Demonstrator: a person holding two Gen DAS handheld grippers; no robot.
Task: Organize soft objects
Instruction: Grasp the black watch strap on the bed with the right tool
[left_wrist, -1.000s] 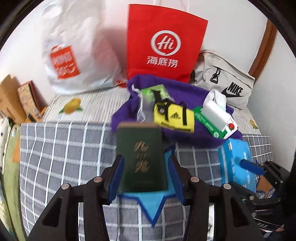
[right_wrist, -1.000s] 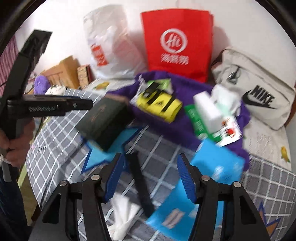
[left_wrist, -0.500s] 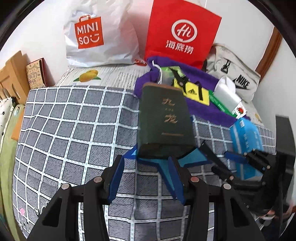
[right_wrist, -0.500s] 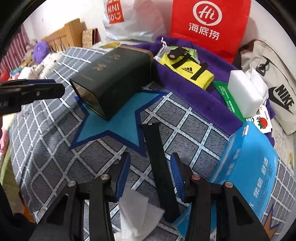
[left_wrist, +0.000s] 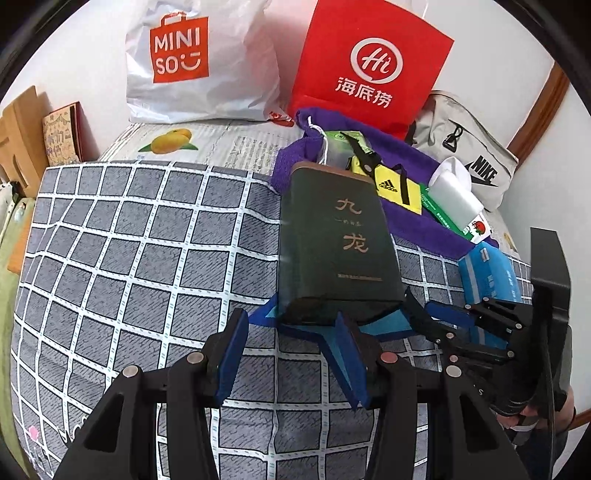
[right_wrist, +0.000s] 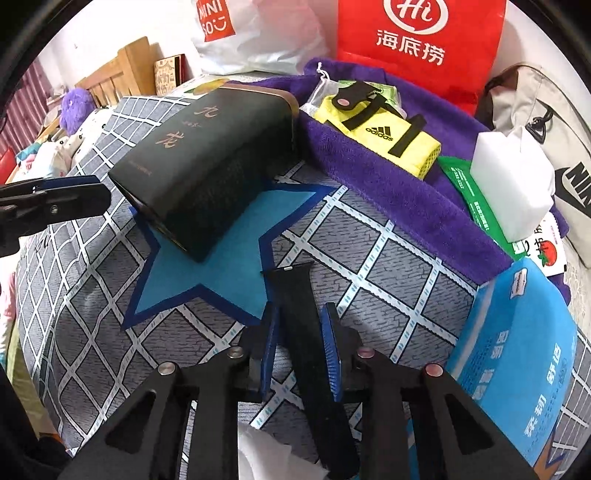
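Observation:
A dark green box (left_wrist: 336, 243) lies on the checked bedspread, over a blue star patch (right_wrist: 221, 251). My left gripper (left_wrist: 291, 354) is open and empty, just in front of the box's near end. A black strap (right_wrist: 299, 325) lies flat on the bedspread. My right gripper (right_wrist: 301, 354) straddles the strap, its blue pads (right_wrist: 269, 350) close on either side; I cannot tell whether they touch it. A yellow Adidas pouch (right_wrist: 384, 129) and a white foam block (right_wrist: 513, 184) rest on a purple towel (right_wrist: 399, 192).
A blue tissue pack (right_wrist: 517, 369) lies at the right. A white tissue (right_wrist: 273, 458) sits under my right gripper. A red Haidilao bag (left_wrist: 369, 66), a white Miniso bag (left_wrist: 195, 62) and a grey Nike bag (left_wrist: 472, 155) stand at the back wall. A wooden headboard (right_wrist: 118, 74) is far left.
My left gripper has let go of the green box and drawn back; the box lies on the star patch. My right gripper has come down over the black strap and narrowed around it.

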